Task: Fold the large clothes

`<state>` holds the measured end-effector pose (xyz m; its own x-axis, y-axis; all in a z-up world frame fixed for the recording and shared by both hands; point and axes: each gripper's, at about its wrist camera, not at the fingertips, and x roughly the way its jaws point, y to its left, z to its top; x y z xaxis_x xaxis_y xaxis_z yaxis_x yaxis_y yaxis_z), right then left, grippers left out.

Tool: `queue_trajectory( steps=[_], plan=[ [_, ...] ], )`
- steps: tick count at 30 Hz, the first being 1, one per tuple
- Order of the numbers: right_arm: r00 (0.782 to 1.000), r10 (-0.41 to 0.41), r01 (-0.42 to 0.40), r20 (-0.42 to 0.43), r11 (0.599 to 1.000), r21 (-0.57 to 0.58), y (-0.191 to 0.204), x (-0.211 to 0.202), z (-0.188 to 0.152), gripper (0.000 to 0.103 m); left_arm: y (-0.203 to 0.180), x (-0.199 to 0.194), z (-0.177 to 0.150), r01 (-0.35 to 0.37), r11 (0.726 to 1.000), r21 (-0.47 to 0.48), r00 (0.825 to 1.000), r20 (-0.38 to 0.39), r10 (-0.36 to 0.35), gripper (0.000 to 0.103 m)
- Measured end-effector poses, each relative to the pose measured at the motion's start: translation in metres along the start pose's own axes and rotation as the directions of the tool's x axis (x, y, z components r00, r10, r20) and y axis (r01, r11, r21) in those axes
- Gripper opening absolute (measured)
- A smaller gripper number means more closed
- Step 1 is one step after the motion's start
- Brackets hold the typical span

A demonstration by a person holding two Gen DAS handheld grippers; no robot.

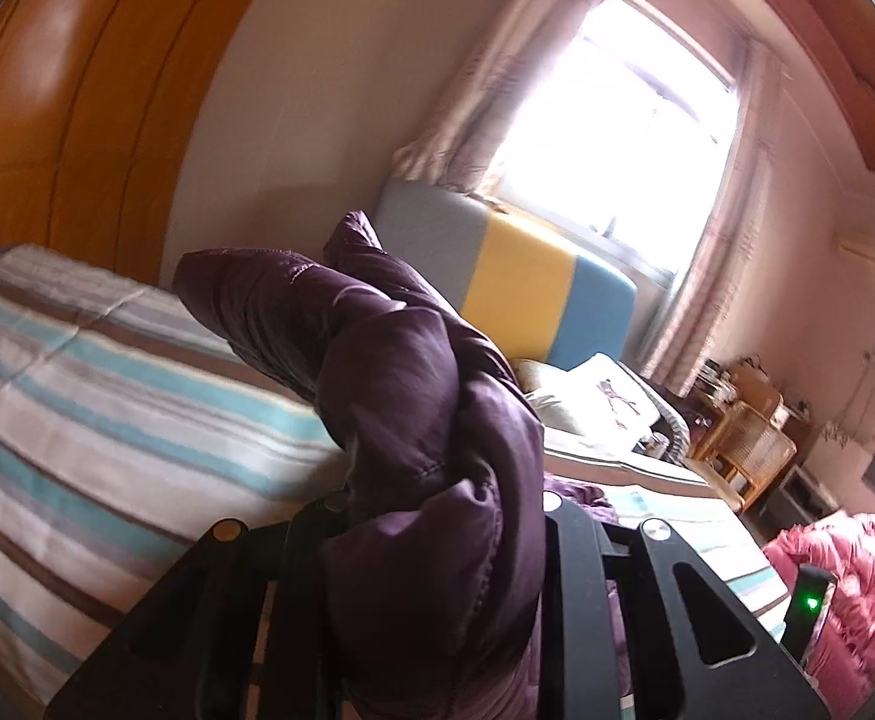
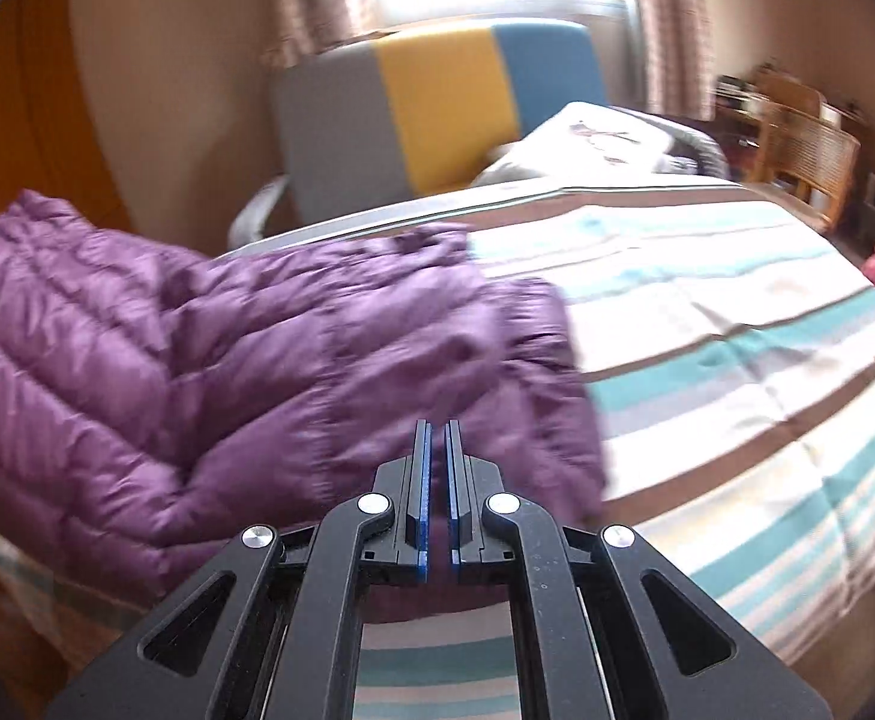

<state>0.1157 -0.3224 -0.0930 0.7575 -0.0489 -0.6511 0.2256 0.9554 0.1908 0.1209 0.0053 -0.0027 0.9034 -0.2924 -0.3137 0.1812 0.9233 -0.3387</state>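
A purple quilted puffer jacket [image 2: 227,360] lies spread over the near left part of a bed covered with a white, teal and brown striped sheet [image 2: 707,330]; the right wrist view shows it whole, though blurred. A bunched fold of this jacket [image 1: 413,420] fills the left gripper [image 1: 437,516], whose jaws are clamped on the padded fabric and hold it raised above the sheet; the fingertips themselves are buried in cloth. The right gripper [image 2: 436,462] has its blue-edged pads drawn together with only a thin slit between them and nothing in it, poised over the jacket's near edge. Only the left wrist view shows a pink puffy garment [image 1: 845,588] spread out at the bed's far right. Both views show a grey, yellow and blue headboard [image 2: 437,102], pillows [image 2: 587,138], a curtained window [image 1: 617,120] and a wicker chair [image 1: 743,450].
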Motion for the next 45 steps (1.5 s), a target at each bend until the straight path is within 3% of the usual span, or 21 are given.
queue_trajectory(
  steps=[8,18,26,30,34,36,37,39,42,45],
  plan=[
    [1.000,-0.001,0.000,0.007,1.000,0.029,-0.017,0.004,0.004,0.003,-0.053,0.012,0.002,0.076,0.994,0.085,0.997,-0.014,-0.075,0.024],
    [0.999,-0.021,0.016,0.032,0.989,0.150,-0.057,-0.005,0.013,0.003,-0.113,0.035,-0.021,0.175,0.970,0.171,0.981,-0.111,-0.158,0.027],
    [0.999,-0.029,0.020,0.033,0.974,0.227,-0.084,-0.008,0.014,0.003,-0.150,0.069,-0.053,0.236,0.952,0.197,0.952,-0.242,-0.186,0.028],
    [0.999,-0.035,0.026,0.033,0.967,0.253,-0.095,-0.010,0.014,0.003,-0.168,0.089,-0.078,0.282,0.933,0.224,0.920,-0.337,-0.198,0.033],
    [0.999,-0.038,0.028,0.035,0.963,0.267,-0.103,-0.015,0.014,0.003,-0.180,0.094,-0.099,0.323,0.896,0.306,0.902,-0.386,-0.193,0.052],
    [0.999,-0.035,0.024,0.037,0.964,0.266,-0.104,-0.016,0.015,0.003,-0.179,0.085,-0.097,0.381,0.878,0.290,0.881,-0.403,-0.249,0.078],
    [0.999,-0.037,0.026,0.037,0.964,0.266,-0.105,-0.017,0.016,0.003,-0.176,0.076,-0.092,0.431,0.868,0.246,0.860,-0.405,-0.312,0.093],
    [0.999,-0.034,0.022,0.041,0.963,0.269,-0.105,-0.017,0.018,0.003,-0.171,0.057,-0.084,0.489,0.850,0.195,0.837,-0.378,-0.395,0.094],
    [0.999,-0.025,0.013,0.041,0.963,0.268,-0.102,-0.018,0.018,0.003,-0.163,0.039,-0.072,0.503,0.850,0.157,0.830,-0.361,-0.425,0.094],
    [0.999,-0.011,0.000,0.041,0.966,0.257,-0.097,-0.020,0.019,0.003,-0.138,0.029,-0.055,0.448,0.888,0.105,0.866,-0.299,-0.401,0.093]
  ],
)
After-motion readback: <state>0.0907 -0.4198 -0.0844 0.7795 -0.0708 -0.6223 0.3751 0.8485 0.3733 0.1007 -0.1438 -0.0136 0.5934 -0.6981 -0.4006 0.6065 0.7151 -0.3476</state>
